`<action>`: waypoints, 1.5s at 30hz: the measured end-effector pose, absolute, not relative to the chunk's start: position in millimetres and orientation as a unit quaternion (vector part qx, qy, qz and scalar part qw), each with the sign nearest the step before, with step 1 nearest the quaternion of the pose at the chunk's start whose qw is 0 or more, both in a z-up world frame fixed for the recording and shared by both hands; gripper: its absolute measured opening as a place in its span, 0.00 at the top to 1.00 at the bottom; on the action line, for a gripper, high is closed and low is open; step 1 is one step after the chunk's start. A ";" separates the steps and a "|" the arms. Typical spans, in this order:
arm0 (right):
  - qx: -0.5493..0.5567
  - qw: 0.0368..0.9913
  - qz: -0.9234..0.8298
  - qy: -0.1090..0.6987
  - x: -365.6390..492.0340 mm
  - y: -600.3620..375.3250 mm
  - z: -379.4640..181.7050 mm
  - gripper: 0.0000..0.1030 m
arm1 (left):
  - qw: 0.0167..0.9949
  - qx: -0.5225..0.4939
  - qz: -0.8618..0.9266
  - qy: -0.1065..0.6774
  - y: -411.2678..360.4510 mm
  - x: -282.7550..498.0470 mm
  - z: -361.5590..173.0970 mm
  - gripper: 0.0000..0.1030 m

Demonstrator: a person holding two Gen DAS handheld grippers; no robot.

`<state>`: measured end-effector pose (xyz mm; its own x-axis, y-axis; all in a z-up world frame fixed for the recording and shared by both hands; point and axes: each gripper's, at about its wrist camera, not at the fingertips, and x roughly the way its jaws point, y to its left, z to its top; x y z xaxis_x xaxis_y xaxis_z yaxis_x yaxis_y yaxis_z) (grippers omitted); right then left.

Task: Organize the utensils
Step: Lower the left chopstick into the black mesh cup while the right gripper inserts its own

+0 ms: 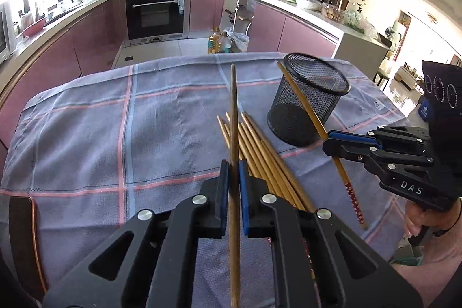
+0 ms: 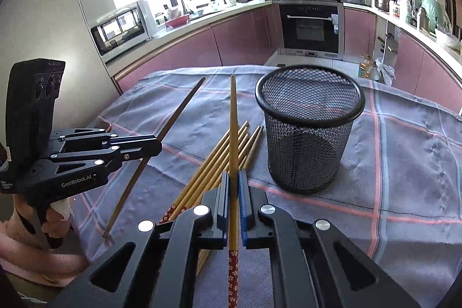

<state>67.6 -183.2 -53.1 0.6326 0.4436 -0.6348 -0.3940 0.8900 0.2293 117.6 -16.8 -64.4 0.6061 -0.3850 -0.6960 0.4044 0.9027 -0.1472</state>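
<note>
Both tongs, left [image 1: 234,172] and right [image 2: 234,184], clamp one wooden chopstick apiece, tips toward the black mesh cup [image 2: 309,129] ahead for dropping in.

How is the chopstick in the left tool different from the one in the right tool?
The left chopstick is darker brown; the right chopstick is lighter and golden. The right one ends in a red flowered handle; no such handle shows on the left one. Both are clamped in shut tools, left tool and right tool, lifted off the cloth.
</note>
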 end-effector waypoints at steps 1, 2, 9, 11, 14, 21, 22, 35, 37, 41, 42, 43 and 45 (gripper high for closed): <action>0.040 0.906 0.233 0.352 66.2 -185.5 -47.8 0.95 | 0.897 0.009 -0.227 0.379 -15.8 114.2 -57.8 0.92; 0.044 0.908 0.235 0.344 64.8 -188.4 -43.2 0.95 | 0.898 0.007 -0.233 0.372 -15.1 111.8 -51.5 0.92; 0.064 0.923 0.237 0.295 58.2 -206.1 -14.6 0.95 | 0.908 -0.011 -0.266 0.324 -11.4 92.6 -4.6 0.92; 0.069 0.927 0.239 0.280 57.8 -210.9 -5.3 0.95 | 0.911 -0.015 -0.272 0.309 -9.8 88.9 8.0 0.93; 0.071 0.932 0.241 0.261 60.0 -216.4 9.5 0.95 | 0.914 -0.028 -0.283 0.288 -7.7 87.7 27.1 0.93; 0.074 0.944 0.235 0.218 75.9 -231.4 42.8 0.95 | 0.918 -0.056 -0.312 0.238 -18.8 100.0 78.7 0.93; 0.077 0.946 0.232 0.212 79.5 -234.5 47.7 0.95 | 0.918 -0.057 -0.318 0.231 -23.5 101.6 86.5 0.93; 0.066 0.953 0.203 0.217 125.5 -252.0 49.5 0.95 | 0.907 -0.028 -0.332 0.257 -96.8 136.9 99.9 0.93; 0.059 0.947 0.205 0.239 132.5 -248.6 38.0 0.95 | 0.900 -0.017 -0.329 0.286 -104.8 144.1 79.7 0.93; 0.050 0.932 0.208 0.293 147.6 -241.3 12.8 0.95 | 0.883 -0.005 -0.330 0.334 -118.0 159.6 44.7 0.93; 0.049 0.929 0.207 0.304 150.1 -239.7 7.2 0.95 | 0.881 -0.002 -0.328 0.341 -120.3 163.9 36.1 0.93; 0.048 0.925 0.207 0.316 153.7 -237.7 2.2 0.95 | 0.880 0.000 -0.327 0.345 -122.0 165.6 30.6 0.92; 0.047 0.920 0.203 0.331 159.2 -234.9 -4.4 0.95 | 0.879 0.001 -0.323 0.351 -126.6 170.3 24.6 0.92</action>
